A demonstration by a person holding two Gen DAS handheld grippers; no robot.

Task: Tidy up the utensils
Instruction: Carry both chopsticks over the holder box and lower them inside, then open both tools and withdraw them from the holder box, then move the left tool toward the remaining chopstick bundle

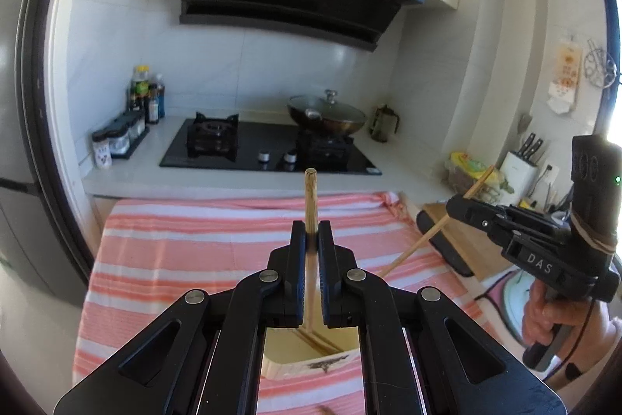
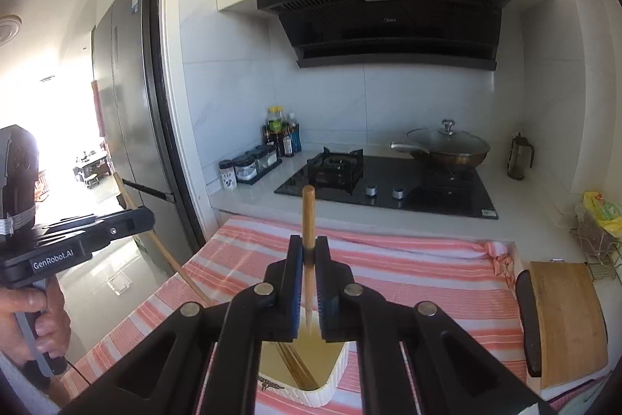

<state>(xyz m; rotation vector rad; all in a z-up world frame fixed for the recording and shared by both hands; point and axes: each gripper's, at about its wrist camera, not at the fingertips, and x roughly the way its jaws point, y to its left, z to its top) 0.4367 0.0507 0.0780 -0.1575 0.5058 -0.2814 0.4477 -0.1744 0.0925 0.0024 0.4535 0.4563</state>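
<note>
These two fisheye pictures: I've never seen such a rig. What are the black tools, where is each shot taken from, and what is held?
No robot here: a person holds a hand-held two-finger gripper in each hand, each with a camera looking along its fingers.

The left wrist view shows the left gripper from behind, shut on a chopstick that points up. At its right edge is the right gripper, held by a hand, with its own chopstick.

The right wrist view is the mirror case: the right gripper in front, the left gripper at the left edge.

Below lies a striped cloth with a white box holding more chopsticks. Behind are a stove and a lidded wok.
</note>
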